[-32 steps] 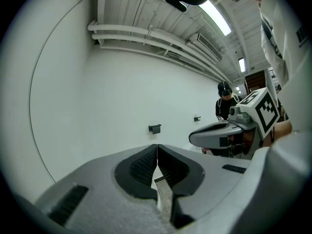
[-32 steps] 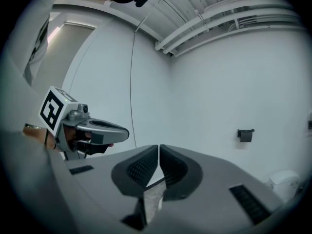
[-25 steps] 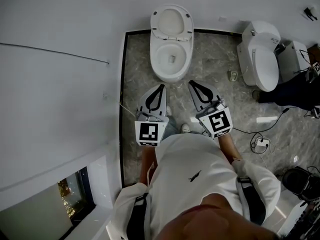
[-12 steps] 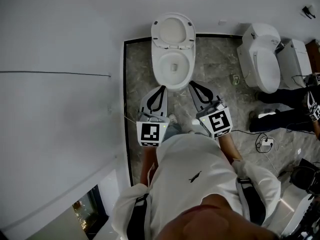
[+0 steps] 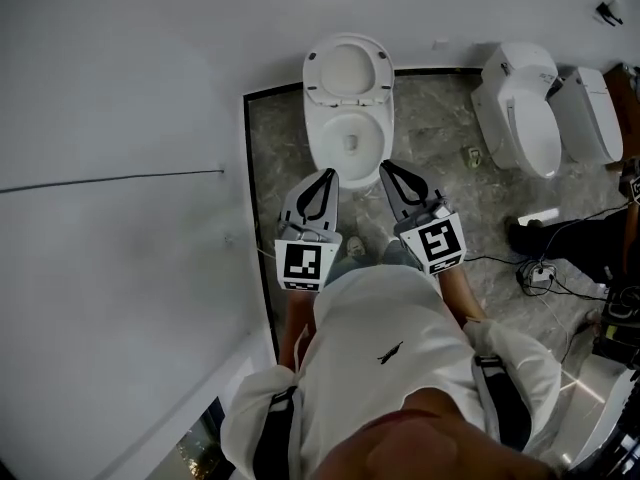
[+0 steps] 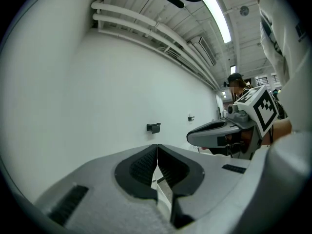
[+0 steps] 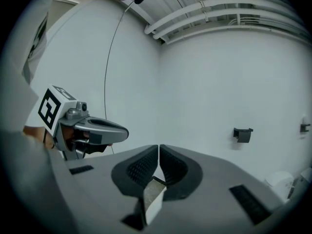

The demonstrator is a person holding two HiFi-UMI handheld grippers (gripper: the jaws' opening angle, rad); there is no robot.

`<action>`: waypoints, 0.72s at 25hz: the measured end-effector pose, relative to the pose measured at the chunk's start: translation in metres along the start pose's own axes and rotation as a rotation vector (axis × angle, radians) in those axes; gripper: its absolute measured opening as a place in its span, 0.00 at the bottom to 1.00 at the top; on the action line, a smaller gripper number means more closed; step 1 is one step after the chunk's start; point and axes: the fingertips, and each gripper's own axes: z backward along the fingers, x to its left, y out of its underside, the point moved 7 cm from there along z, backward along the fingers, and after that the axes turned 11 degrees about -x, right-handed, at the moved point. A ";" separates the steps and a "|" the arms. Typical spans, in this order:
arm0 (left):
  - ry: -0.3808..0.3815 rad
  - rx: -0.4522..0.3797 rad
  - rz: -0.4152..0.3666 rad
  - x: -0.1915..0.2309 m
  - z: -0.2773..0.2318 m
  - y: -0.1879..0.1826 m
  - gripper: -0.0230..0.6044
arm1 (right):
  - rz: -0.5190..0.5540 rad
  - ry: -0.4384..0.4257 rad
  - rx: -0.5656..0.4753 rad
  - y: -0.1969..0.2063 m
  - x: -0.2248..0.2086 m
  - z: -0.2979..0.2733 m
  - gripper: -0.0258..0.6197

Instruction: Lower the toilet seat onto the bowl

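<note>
A white toilet stands against the far wall in the head view, its seat raised upright behind the open bowl. My left gripper is shut and empty, its tips just short of the bowl's front rim on the left. My right gripper is also shut with nothing held, at the bowl's front right. Neither touches the toilet. In the left gripper view the left gripper points at a bare white wall, with the right gripper beside it. In the right gripper view the right gripper faces the same wall.
Two more white toilets stand to the right. Cables and a power strip lie on the marble floor, beside a person's dark shoe. A white wall runs close on the left. A small black holder hangs on the wall.
The toilet has come closer in the head view. Both grippers, still shut and side by side, now reach the bowl's front rim. The floor gap between them and the bowl has closed.
</note>
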 end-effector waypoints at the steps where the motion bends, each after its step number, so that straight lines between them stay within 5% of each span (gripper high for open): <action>1: 0.003 0.000 0.002 0.004 -0.001 0.001 0.08 | 0.001 0.004 0.001 0.000 0.001 -0.003 0.09; 18: 0.046 -0.006 0.032 0.044 -0.043 0.020 0.08 | 0.004 0.055 0.025 0.012 -0.019 -0.047 0.09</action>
